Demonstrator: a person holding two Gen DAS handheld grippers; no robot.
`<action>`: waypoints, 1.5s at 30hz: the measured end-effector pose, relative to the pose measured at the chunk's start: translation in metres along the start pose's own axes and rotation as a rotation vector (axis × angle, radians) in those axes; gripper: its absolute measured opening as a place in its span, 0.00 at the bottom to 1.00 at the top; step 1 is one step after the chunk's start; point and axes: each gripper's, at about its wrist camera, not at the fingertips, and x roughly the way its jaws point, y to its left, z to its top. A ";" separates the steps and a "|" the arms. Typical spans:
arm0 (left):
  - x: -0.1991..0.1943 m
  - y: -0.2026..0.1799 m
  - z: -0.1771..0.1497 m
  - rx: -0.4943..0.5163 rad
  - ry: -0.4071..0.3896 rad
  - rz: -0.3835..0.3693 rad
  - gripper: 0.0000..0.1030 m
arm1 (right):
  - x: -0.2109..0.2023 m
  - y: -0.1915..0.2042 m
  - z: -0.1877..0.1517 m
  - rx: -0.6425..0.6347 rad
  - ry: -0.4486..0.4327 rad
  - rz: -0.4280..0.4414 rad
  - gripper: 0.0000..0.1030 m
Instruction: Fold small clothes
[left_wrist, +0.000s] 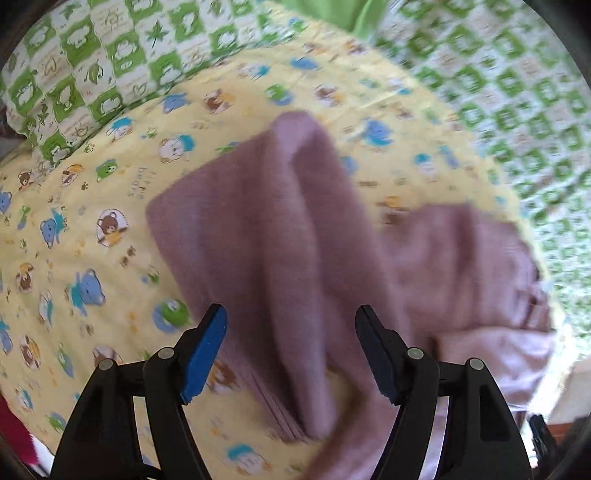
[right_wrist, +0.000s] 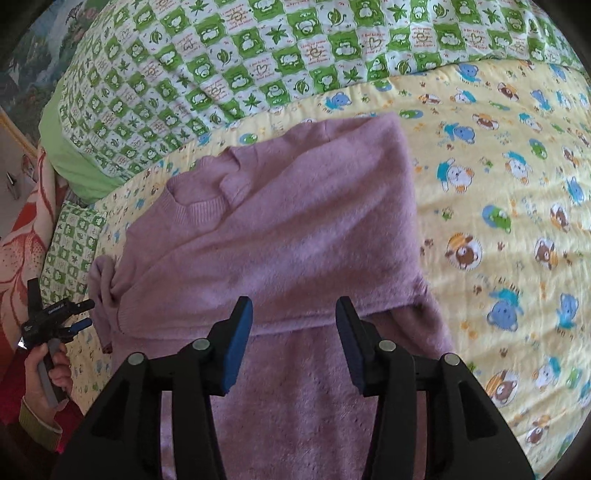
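Observation:
A small mauve knit sweater (right_wrist: 280, 229) lies partly folded on a yellow bear-print sheet (right_wrist: 509, 206), its round collar at the upper left and one sleeve laid across the body. In the left wrist view the sweater (left_wrist: 266, 236) is blurred, a folded sleeve running toward me. My left gripper (left_wrist: 291, 325) is open and empty just above the sweater's near edge; it also shows in the right wrist view (right_wrist: 83, 314) at the sweater's left side. My right gripper (right_wrist: 294, 310) is open and empty over the sweater's lower fold.
A green-and-white checked quilt (right_wrist: 258, 66) is bunched along the far side of the bed. An orange-and-cream floral blanket (right_wrist: 22, 236) lies at the left edge. The person's hand (right_wrist: 55, 373) holds the left gripper's handle.

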 end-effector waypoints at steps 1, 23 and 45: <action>0.005 0.006 0.003 0.005 0.009 0.024 0.57 | 0.001 0.000 -0.004 0.007 0.009 0.004 0.47; -0.106 -0.303 -0.086 0.682 -0.040 -0.573 0.16 | -0.016 -0.013 -0.012 0.088 -0.022 0.039 0.47; 0.005 -0.075 -0.102 0.557 -0.008 -0.014 0.44 | 0.026 -0.016 0.025 -0.027 -0.008 -0.082 0.57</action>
